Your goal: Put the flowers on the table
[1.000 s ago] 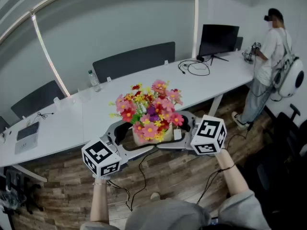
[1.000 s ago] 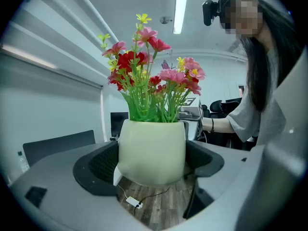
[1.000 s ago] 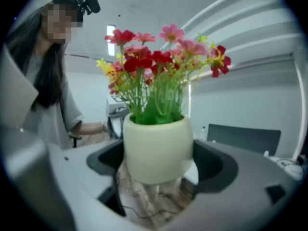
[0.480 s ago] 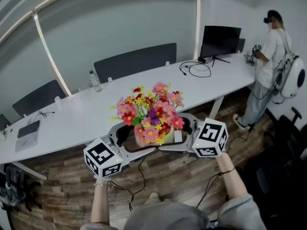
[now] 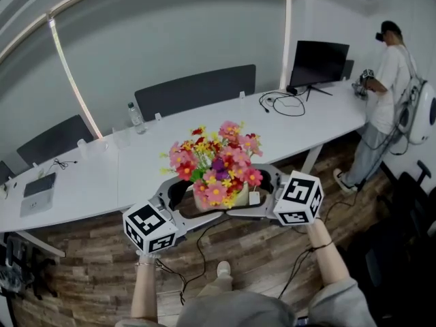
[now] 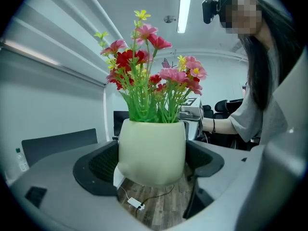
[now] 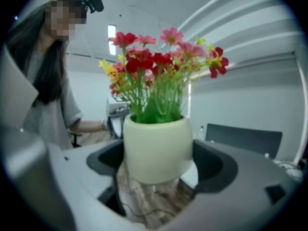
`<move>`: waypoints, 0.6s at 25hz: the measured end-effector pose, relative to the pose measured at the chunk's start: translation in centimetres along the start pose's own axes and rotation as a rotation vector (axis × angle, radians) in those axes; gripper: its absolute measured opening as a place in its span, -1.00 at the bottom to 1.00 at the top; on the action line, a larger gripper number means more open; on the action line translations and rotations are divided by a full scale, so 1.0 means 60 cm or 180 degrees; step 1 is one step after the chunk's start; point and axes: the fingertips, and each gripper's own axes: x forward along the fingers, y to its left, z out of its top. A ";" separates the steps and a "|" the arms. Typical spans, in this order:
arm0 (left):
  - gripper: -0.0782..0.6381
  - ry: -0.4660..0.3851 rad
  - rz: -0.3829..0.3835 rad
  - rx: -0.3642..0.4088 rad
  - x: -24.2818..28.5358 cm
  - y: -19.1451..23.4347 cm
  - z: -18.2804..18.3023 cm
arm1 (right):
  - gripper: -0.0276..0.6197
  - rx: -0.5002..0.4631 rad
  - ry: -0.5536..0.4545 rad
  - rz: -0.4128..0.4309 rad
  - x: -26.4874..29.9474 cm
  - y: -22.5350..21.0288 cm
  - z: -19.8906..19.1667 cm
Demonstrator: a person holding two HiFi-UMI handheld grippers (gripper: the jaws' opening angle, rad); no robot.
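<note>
A cream pot (image 5: 219, 197) of pink, red and yellow flowers (image 5: 216, 157) hangs over the wooden floor, just in front of the long white table (image 5: 95, 179). My left gripper (image 5: 180, 195) holds it from the left and my right gripper (image 5: 264, 188) from the right. In the left gripper view the pot (image 6: 152, 150) fills the gap of the left gripper (image 6: 151, 163), with both dark pads against its sides. The right gripper view shows the same pot (image 7: 159, 148) pressed between the pads of the right gripper (image 7: 161, 161).
On the table stand a water bottle (image 5: 136, 116), a monitor (image 5: 320, 63), looped cables (image 5: 281, 103) and a grey tablet (image 5: 38, 185). Dark chairs (image 5: 195, 90) line its far side. Another person (image 5: 392, 87) stands at its right end. A cable (image 5: 199, 251) trails on the floor.
Both grippers keep their hold on the pot. The pot and grippers have shifted slightly right and lower in the head view, and a shoe now shows on the floor below.
</note>
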 end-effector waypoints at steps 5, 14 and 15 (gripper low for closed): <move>0.43 0.0016 0.0065 -0.0012 0.031 0.072 -0.005 | 0.46 -0.0006 0.0066 0.0071 0.024 -0.074 -0.002; 0.43 0.0006 0.0117 -0.0141 0.047 0.211 0.016 | 0.46 0.0056 0.0094 0.0155 0.090 -0.194 0.036; 0.43 0.0019 0.0118 -0.0130 0.050 0.216 0.013 | 0.46 0.0056 0.0099 0.0156 0.092 -0.200 0.033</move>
